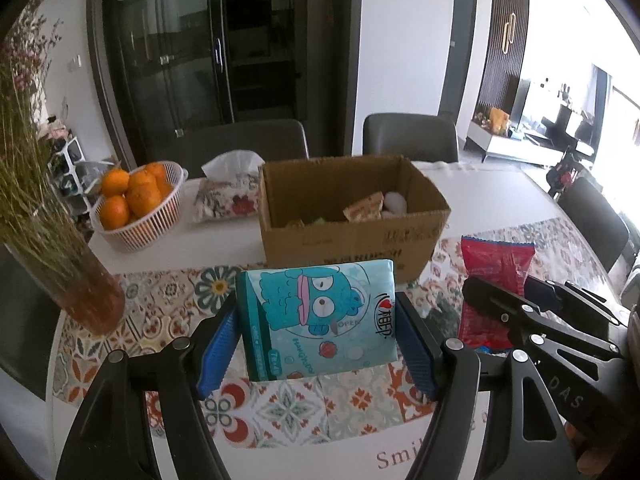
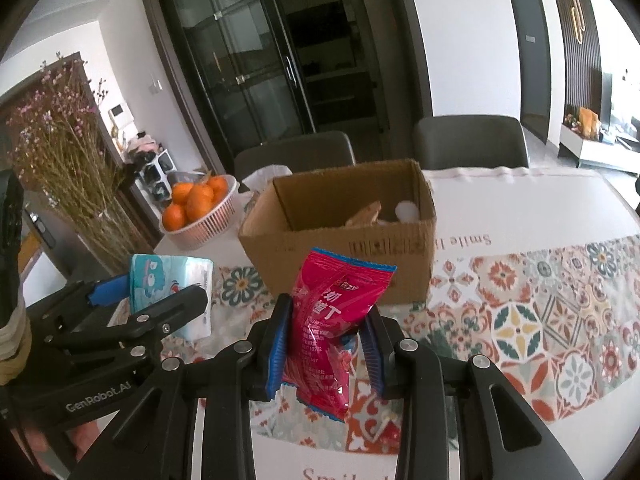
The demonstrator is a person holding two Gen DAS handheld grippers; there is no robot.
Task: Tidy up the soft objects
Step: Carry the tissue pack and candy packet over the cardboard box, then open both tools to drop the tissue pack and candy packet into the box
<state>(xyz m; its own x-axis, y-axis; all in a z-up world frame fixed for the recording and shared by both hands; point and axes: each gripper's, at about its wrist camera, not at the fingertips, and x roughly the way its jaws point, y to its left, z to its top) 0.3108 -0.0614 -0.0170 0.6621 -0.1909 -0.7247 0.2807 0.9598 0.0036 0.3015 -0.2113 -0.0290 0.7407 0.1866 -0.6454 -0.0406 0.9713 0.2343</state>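
My left gripper (image 1: 316, 332) is shut on a teal tissue pack (image 1: 316, 320) with a blue cartoon fish, held above the patterned table runner. The right gripper (image 2: 326, 336) is shut on a red snack bag (image 2: 328, 328), also lifted off the table. Each held item shows in the other wrist view: the red snack bag (image 1: 496, 280) at right, the teal tissue pack (image 2: 172, 280) at left. Just beyond both stands an open cardboard box (image 1: 348, 236), the same cardboard box (image 2: 340, 248) in the right wrist view, with a few small packets inside.
A white basket of oranges (image 1: 136, 204) and a floral tissue box (image 1: 232, 196) sit left of the box. A vase of dried flowers (image 1: 68, 272) stands at the near left. Two grey chairs (image 1: 412, 136) are behind the white table (image 1: 500, 200).
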